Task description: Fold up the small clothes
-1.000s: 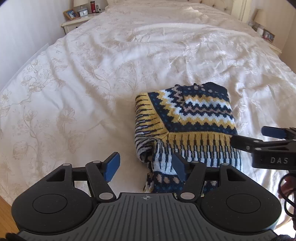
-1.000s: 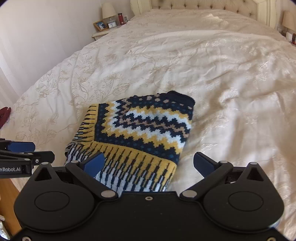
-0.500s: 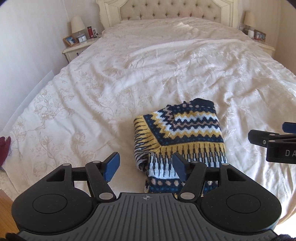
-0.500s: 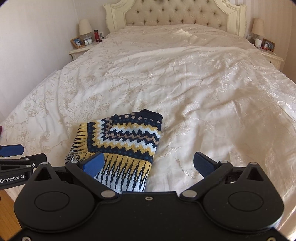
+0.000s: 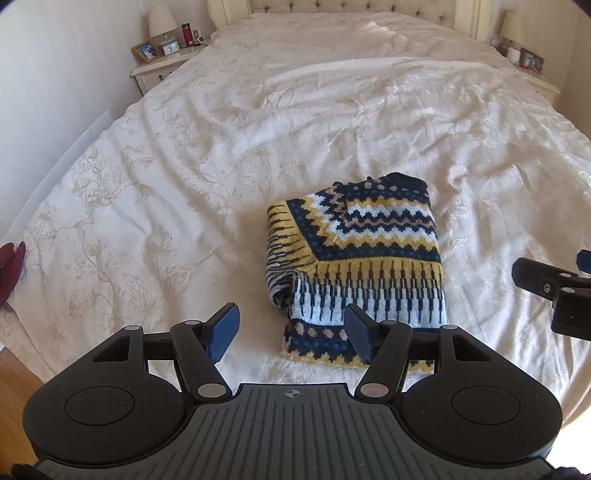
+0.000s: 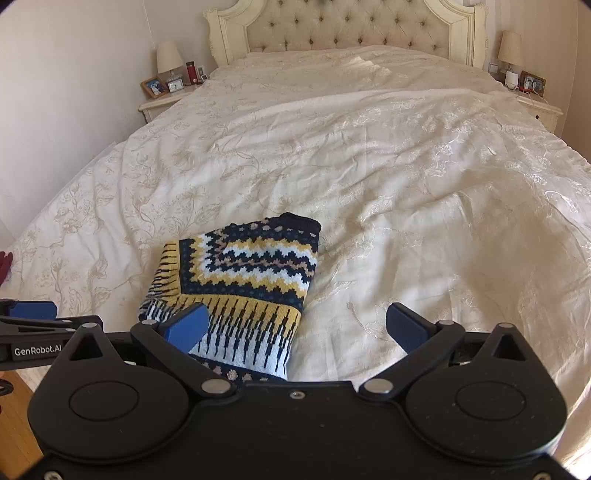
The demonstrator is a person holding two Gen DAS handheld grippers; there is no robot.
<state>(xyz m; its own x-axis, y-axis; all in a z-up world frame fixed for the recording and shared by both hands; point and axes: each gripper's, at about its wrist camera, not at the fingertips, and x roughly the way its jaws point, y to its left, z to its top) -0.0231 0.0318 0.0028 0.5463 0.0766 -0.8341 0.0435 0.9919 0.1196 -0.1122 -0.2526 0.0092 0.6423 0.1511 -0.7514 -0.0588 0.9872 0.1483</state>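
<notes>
A small knitted sweater [image 5: 362, 258] in navy, yellow and white zigzags lies folded into a compact rectangle near the foot of the bed. The same sweater [image 6: 240, 284] appears left of centre in the right wrist view. My left gripper [image 5: 291, 334] is open, raised above the sweater's near left corner, holding nothing. My right gripper [image 6: 295, 326] is open too, hovering over the sweater's near right edge and the quilt beside it. Each gripper shows at the edge of the other's view.
The cream floral quilt [image 6: 369, 155] covers a wide bed with a tufted headboard [image 6: 347, 29]. Nightstands with lamps and frames flank it [image 6: 166, 96] [image 6: 535, 99]. A dark red item [image 5: 9, 266] lies at the left bed edge. Wooden floor [image 5: 14, 373] shows lower left.
Both grippers have pulled back and up from the sweater, so it looks smaller and more of the bed and headboard shows. Both stayed open. The sweater has not moved.
</notes>
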